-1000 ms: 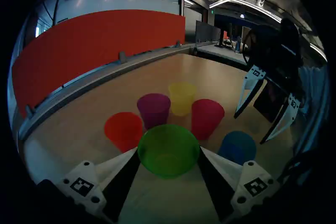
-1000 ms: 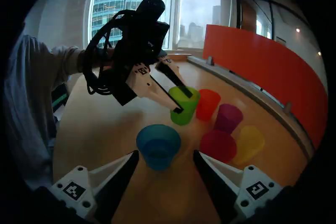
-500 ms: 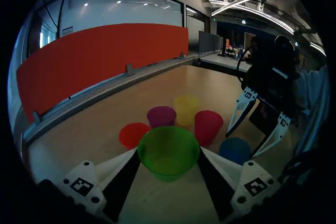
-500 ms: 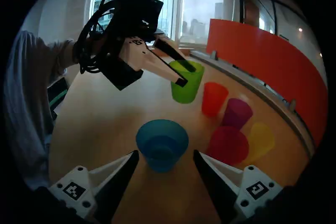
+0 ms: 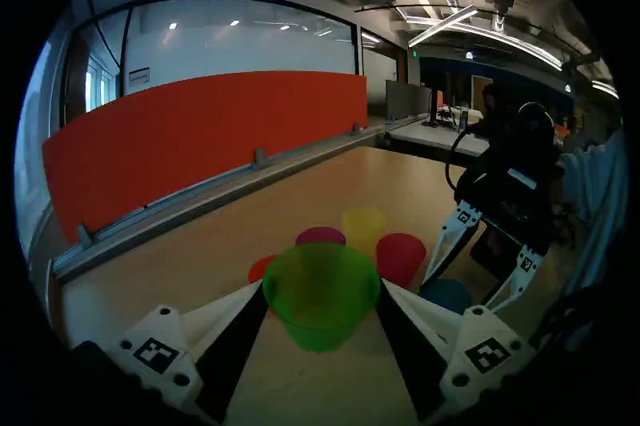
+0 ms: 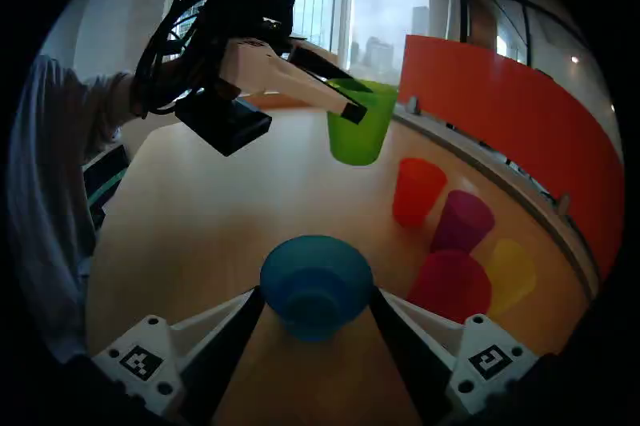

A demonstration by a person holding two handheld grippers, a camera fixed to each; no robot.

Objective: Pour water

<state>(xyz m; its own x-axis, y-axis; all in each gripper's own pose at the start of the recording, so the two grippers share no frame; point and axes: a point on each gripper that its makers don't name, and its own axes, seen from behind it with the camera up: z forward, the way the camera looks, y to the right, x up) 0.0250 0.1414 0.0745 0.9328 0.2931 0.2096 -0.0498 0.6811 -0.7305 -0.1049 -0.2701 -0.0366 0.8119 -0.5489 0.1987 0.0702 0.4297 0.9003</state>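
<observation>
Clearly, in the left gripper view, the left gripper (image 5: 321,286) is clenched on the green cup (image 5: 321,314), raised above the table (image 5: 240,218). In the right gripper view, the right gripper (image 6: 314,292) brackets the blue cup (image 6: 316,306), which stands on the table; I cannot tell whether it squeezes.

The left gripper (image 5: 320,285) grips a translucent green plastic cup (image 5: 322,312), both fingers pressed to its sides, and holds it upright in the air. A grey-sleeved arm (image 6: 52,178) reaches out behind it. The right gripper (image 6: 315,292) sits low and level, its fingers flanking a translucent blue plastic cup (image 6: 316,302). Whether they press on it is unclear.
</observation>
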